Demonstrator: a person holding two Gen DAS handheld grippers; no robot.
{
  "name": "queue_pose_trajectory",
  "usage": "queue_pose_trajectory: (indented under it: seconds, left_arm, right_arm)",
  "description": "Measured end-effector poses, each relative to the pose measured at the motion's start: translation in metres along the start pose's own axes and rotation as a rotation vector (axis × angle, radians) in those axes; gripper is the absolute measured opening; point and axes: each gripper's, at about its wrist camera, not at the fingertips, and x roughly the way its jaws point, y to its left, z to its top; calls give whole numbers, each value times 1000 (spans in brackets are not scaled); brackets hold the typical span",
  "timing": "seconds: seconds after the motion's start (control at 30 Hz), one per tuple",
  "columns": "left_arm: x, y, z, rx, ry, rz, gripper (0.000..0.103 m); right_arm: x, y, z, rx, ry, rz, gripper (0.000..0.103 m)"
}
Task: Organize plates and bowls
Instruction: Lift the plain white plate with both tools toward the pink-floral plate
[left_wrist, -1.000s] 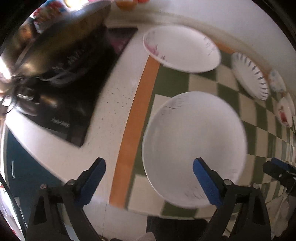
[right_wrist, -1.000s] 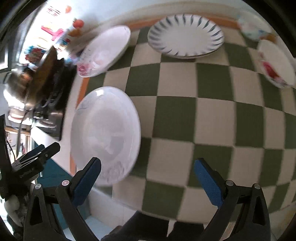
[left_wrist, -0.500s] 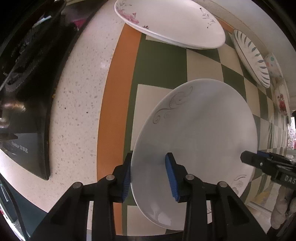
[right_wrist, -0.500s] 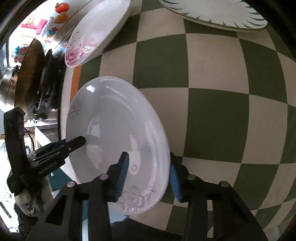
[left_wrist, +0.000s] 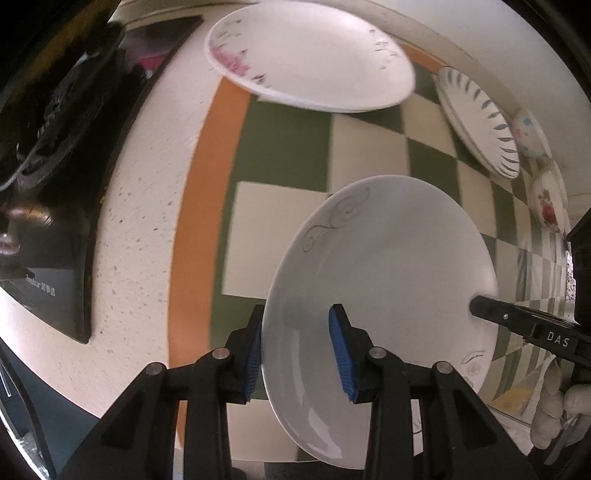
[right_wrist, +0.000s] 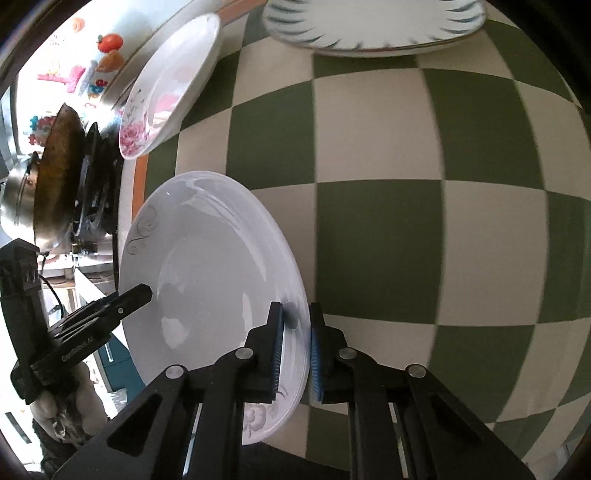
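White plate (left_wrist: 388, 280), lower centre of frame, on the checked cloth (right_wrist: 380, 251). Left gripper (left_wrist: 297, 350) clamps its near rim. Right gripper (right_wrist: 295, 350) straddles the opposite rim, jaws closing on it. Likely glazed, stiff, slippery, breakable; hold by rims only.

Bright daylight floods both fisheye views; glare streaks the white plate (right_wrist: 214, 280), motion blur softens the floral plate (left_wrist: 310, 55) and checkered cloth (right_wrist: 406, 184), and dark vignetting curves every edge.
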Motion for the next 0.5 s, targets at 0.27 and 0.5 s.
queue_pose_trajectory:
  seconds: [0.27,0.5]
  left_arm:
    - [15,-35,5,61,-8,-21,31]
    - [34,-80,15,138,10,-41,31]
  right_arm:
    - [-50,-34,-12,21,-64,1,15]
    - [-80,-77,-22,75,-110,-19,15]
